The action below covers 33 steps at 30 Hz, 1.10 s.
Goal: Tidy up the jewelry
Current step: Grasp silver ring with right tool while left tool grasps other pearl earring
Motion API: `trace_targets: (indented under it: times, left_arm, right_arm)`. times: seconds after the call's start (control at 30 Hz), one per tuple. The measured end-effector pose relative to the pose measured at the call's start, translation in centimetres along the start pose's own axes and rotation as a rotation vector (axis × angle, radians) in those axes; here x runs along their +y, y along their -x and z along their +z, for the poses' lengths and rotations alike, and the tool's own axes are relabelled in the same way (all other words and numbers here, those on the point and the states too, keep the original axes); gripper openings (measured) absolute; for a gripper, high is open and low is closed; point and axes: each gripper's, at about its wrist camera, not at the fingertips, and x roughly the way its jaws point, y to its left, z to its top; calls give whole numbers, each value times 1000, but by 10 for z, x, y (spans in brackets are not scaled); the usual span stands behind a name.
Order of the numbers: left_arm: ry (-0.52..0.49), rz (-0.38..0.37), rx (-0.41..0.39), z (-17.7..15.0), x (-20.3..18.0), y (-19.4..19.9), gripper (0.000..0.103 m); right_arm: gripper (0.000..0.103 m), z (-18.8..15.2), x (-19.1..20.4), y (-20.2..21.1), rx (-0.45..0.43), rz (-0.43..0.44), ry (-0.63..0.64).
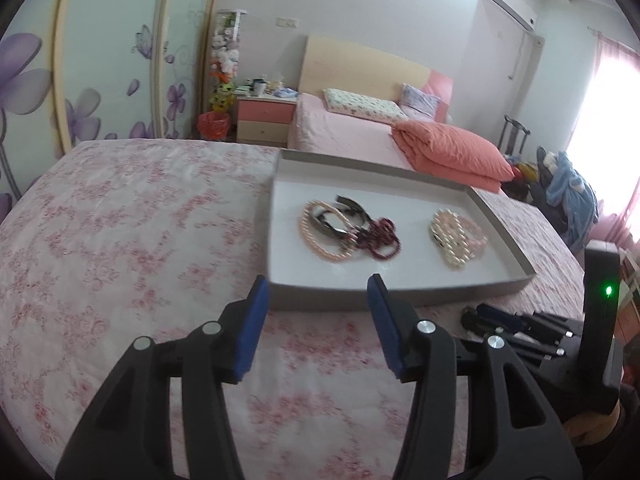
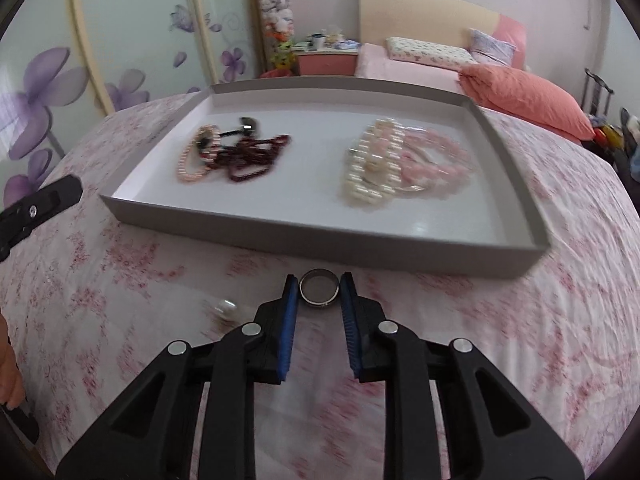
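Note:
A shallow grey tray lies on the pink floral bedspread. In it, a left pile holds a peach pearl strand and dark red beads; a right pile holds white pearls and pink beads. My right gripper is closed on a silver ring, held just in front of the tray's near wall. A small pearl item lies on the bedspread left of it. My left gripper is open and empty at the tray's near left corner.
The right gripper's body shows at the right of the left wrist view. A second bed with an orange quilt stands behind. A bedside cabinet and floral wardrobe doors are at the back left.

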Motion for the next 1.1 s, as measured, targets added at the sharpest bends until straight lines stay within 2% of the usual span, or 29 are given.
trace_targets:
  times: [0.1, 0.2, 0.4, 0.6, 0.77, 0.87, 0.97, 1.1]
  left_arm:
    - [-36, -27, 26, -5, -16, -5, 53]
    - [-87, -60, 57, -13, -38, -12, 57]
    - [-180, -105, 107, -25, -76, -24, 59]
    - [-245, -78, 155, -32, -103, -44, 59]
    - [-255, -55, 189, -36, -113, -62, 46]
    - [-254, -35, 205, -38, -116, -70, 33]
    - [-264, -15, 204, -39, -118, -72, 13]
    - [-247, 24, 202, -37, -104, -71, 14]
  right_arm:
    - [23, -7, -32, 7, -2, -69, -50]
    - [23, -11, -51, 11, -6, -89, -87]
    - [23, -13, -59, 12, -9, -74, -113]
    - [23, -13, -63, 12, -12, -48, -133]
    - [23, -15, -66, 13, -14, -35, -143]
    - [23, -14, -67, 13, -14, -33, -144]
    - [23, -14, -66, 13, -14, -34, -143]
    - [23, -15, -66, 14, -14, -36, -141]
